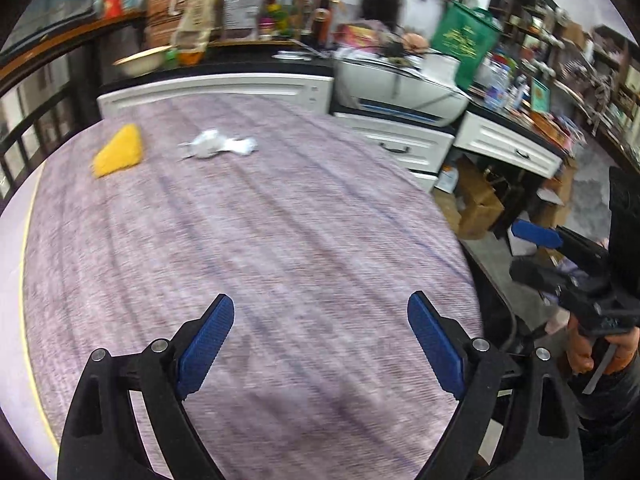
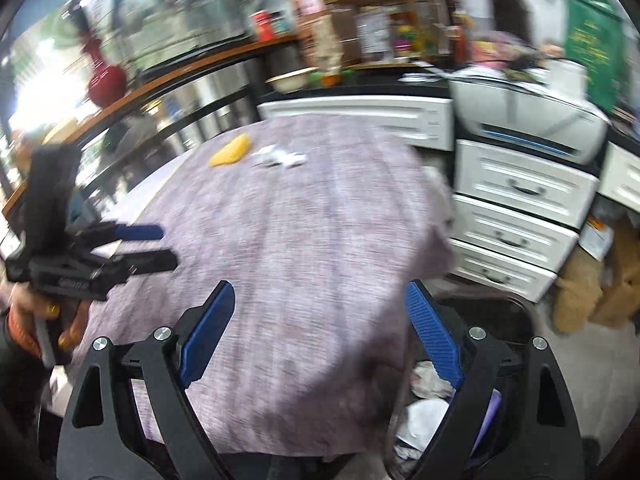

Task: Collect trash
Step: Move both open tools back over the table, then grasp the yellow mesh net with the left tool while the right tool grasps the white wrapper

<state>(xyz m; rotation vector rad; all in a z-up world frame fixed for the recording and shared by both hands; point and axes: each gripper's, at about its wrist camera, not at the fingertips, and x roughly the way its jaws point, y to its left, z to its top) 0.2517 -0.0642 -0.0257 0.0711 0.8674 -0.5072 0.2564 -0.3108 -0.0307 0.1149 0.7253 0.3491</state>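
A crumpled white paper scrap [image 1: 219, 145] lies on the far part of the purple-clothed table [image 1: 260, 240], beside a yellow sponge [image 1: 119, 151]. Both also show in the right wrist view: the paper [image 2: 280, 157] and the sponge [image 2: 231, 151]. My left gripper [image 1: 320, 344] is open and empty above the table's near part. My right gripper [image 2: 320, 336] is open and empty over the table's right edge, above a black trash bin [image 2: 516, 312] holding crumpled white paper [image 2: 424, 412]. The right gripper also shows in the left wrist view [image 1: 532, 252], and the left gripper in the right wrist view [image 2: 160, 248].
White drawer cabinets [image 2: 516, 216] and a printer [image 1: 400, 88] stand behind and right of the table. Cardboard boxes [image 1: 476, 204] sit on the floor to the right. A black railing [image 2: 172, 92] runs along the left. Cluttered shelves line the back.
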